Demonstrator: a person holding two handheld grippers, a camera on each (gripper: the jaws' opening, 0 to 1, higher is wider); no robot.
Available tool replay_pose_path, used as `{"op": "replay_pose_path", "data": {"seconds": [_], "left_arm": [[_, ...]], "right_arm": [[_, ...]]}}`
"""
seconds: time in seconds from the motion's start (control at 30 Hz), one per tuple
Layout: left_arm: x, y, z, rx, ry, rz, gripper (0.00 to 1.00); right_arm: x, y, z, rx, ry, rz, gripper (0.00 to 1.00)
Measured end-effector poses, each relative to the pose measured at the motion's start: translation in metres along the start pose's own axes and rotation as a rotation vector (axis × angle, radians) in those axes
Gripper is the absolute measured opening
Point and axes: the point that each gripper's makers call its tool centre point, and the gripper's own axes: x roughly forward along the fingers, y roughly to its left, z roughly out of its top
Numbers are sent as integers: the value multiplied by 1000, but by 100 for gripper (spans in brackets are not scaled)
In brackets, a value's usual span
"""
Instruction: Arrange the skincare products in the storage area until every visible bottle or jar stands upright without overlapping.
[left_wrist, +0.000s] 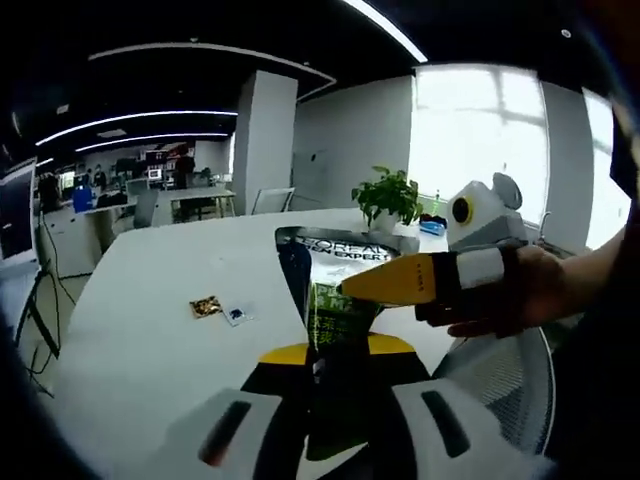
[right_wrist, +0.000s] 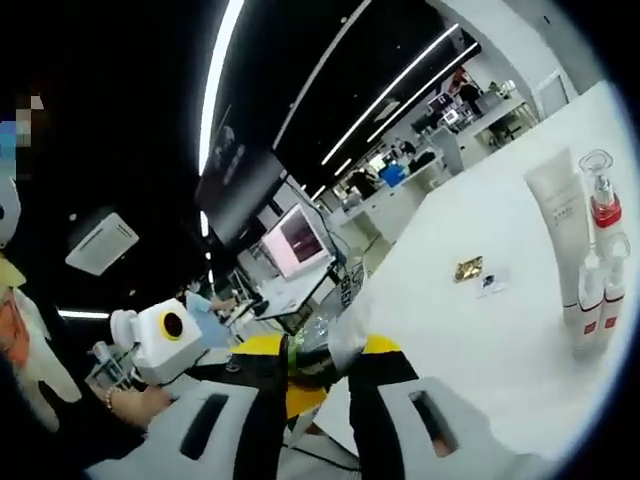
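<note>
Yellow-tipped, the left claw (left_wrist: 335, 355) is gripping the lower end of a dark L'Oréal pouch (left_wrist: 335, 275), keeping it raised over the white worktop (left_wrist: 150, 300). Alongside, the right claw (right_wrist: 322, 365) is pinching the same pouch, probably to steady it. Farther off, a white tube (right_wrist: 560, 225) and pump bottles (right_wrist: 600, 260) are standing upright.

We saw that our left gripper (left_wrist: 325, 370) and right gripper (right_wrist: 318, 372) had white bodies, black jaws with yellow tips, and dark slots on each side.
</note>
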Motion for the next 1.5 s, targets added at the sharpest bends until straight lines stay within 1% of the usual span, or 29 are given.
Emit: {"op": "replay_pose_path", "data": {"seconds": [0.07, 0.17, 0.23, 0.3, 0.33, 0.37, 0.4, 0.47, 0.53, 0.6, 0.63, 0.7, 0.73, 0.77, 0.8, 0.87, 0.93, 1.0, 1.03, 1.07, 1.1, 1.13, 1.17, 1.2, 1.23, 1.27, 1.3, 1.4, 1.5], "left_arm": [[1, -2, 1, 4, 1, 0, 23], [8, -10, 7, 15, -12, -22, 25], [10, -14, 10, 33, -15, -35, 25], [12, -17, 9, 87, -7, -43, 28], [14, -17, 10, 141, -22, -45, 31], [15, -16, 9, 162, -26, -29, 39], [15, -16, 4, 195, 0, -26, 46], [13, -14, 1, 183, 19, -22, 55], [9, -11, 4, 184, 0, -21, 59], [5, -4, 8, 151, 3, -27, 64], [3, -1, 11, 126, -3, -34, 67], [2, 2, 19, 115, -5, -37, 76], [2, 3, 23, 107, -2, -49, 79], [3, 1, 27, 97, -1, -62, 79], [3, -4, 27, 76, 3, -103, 80], [4, -12, 33, -9, 7, -152, 76], [2, -19, 33, -169, 23, -266, 70], [0, -21, 37, -273, 1, -347, 62], [-1, -21, 39, -285, -12, -357, 59], [-1, -21, 39, -283, -20, -361, 56], [-2, -25, 43, -307, -39, -383, 57], [-3, -31, 44, -350, -32, -403, 57], [-2, -33, 45, -365, -38, -408, 57], [-4, -43, 49, -400, -45, -463, 52], [-7, -51, 49, -433, -31, -511, 43], [-5, -50, 51, -441, -48, -503, 35], [-5, -54, 55, -454, -67, -516, 28], [-1, -56, 59, -490, -89, -490, 8], [5, -55, 63, -533, -120, -446, 8]], "right_arm": [[-2, 0, 3, -23, -17, -21, 19], [-8, 2, 10, -15, -51, -17, 15], [-11, 1, 14, 10, -70, -19, 14], [-12, -7, 13, 64, -56, -44, 12], [-12, -9, 13, 49, -56, -46, 10], [-11, -8, 13, 41, -52, -41, 7], [-10, -10, 8, 24, -22, -53, 6], [-9, -4, 5, -4, 6, -24, 4], [-10, -2, 7, 4, -6, -18, 4], [-12, 0, 11, 24, -10, 8, 4], [-13, 2, 13, 30, -11, 28, 4], [-15, 13, 17, 47, 4, 104, 4], [-15, 15, 19, 46, 14, 134, 4], [-15, 14, 20, 45, 20, 140, 4], [-15, 15, 21, 46, 31, 157, 4], [-16, 16, 22, 41, 59, 198, 4], [-19, 21, 22, 24, 84, 245, 4], [-24, 29, 24, 51, 108, 310, 4], [-27, 37, 25, 104, 120, 358, 3], [-29, 42, 28, 118, 112, 385, 3], [-31, 45, 32, 117, 102, 414, 3], [-32, 45, 34, 129, 104, 420, 3], [-32, 46, 36, 140, 103, 428, 3], [-32, 45, 38, 137, 99, 424, 3], [-32, 44, 39, 137, 98, 421, 3], [-32, 40, 41, 136, 94, 408, 3], [-31, 36, 41, 148, 98, 395, 3], [-30, 22, 45, 153, 87, 340, 3], [-29, 19, 52, 158, 62, 329, 4]]}}
